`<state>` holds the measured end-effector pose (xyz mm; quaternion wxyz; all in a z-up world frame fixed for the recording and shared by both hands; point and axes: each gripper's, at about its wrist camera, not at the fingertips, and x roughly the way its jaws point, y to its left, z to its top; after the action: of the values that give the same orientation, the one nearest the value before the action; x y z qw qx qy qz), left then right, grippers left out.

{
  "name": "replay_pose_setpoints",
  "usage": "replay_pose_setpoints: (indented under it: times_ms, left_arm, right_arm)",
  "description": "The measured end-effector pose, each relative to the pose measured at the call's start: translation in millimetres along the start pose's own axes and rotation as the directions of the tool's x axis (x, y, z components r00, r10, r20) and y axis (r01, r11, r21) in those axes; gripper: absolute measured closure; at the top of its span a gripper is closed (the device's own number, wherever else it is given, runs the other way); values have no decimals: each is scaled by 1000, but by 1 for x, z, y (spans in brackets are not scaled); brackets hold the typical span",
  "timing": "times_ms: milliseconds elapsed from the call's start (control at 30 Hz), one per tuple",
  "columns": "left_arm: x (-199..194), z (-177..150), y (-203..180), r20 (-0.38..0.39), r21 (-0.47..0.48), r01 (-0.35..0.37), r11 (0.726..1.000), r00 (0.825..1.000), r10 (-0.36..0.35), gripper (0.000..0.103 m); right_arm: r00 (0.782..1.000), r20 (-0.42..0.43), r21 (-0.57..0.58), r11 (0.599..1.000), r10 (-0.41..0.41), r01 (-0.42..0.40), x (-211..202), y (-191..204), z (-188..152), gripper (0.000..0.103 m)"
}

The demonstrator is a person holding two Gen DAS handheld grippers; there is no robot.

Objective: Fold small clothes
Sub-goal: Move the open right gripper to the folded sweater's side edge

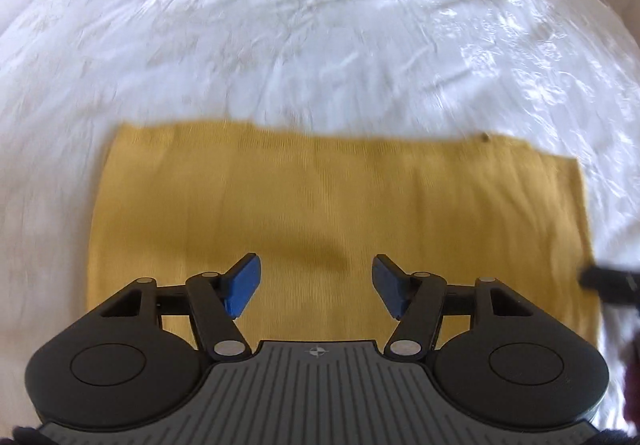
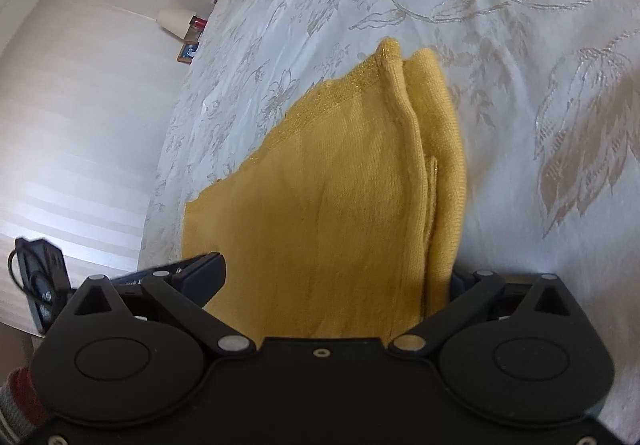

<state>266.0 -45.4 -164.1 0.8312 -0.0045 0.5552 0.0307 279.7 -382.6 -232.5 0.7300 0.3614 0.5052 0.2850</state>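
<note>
Here, at the left, the left gripper [image 1: 316, 285] hangs above the mustard-yellow knitted garment [image 1: 340, 197], blue fingers [image 1: 242, 285] partly apart with nothing between them and clear of the cloth. The garment lies flat, already folded to a rectangle, on the white embroidered bedspread [image 1: 280, 45]. Further right, the right gripper [image 2: 332, 281] straddles the garment's near end, where stacked folded layers show along the right edge; its fingers stand wide, though one is hidden behind the cloth, so I cannot tell whether they press on it. The risk, as I judge it, lies there: lifting with only some layers caught would let the loose ones slide and undo the fold, and dragging could bunch the slippery bedspread beneath.
</note>
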Motion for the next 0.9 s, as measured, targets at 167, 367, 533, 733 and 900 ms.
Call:
replay_pose_setpoints:
  times_ms: [167,367,533,733,900]
  left_arm:
    - [33,24,-15,-47,62,-42,997,998,45,42]
    - [53,34,-23,-81,93,-84,992,992,92,34]
    - [36,31,-18,-41,74,-78,994,996,81,36]
    - [-3,-14,-9,-29,-13,-57,998,998,56,37]
    - [-10,-47,-3,-63,-53,-70,996,996,67,37]
  right_arm:
    - [1000,-16,-2,1000,18,-18,-6,-4,0,0]
    - [1000,-5,0,1000,24,-24,-8,-6,-3,0]
    - [999,7,3,999,35,-35,-9,-9,-7,1]
    - [999,1,15,999,52,-52,-14,-15,-9,1]
    - [999,-16,7,999,52,-51,-18,-14,-14,1]
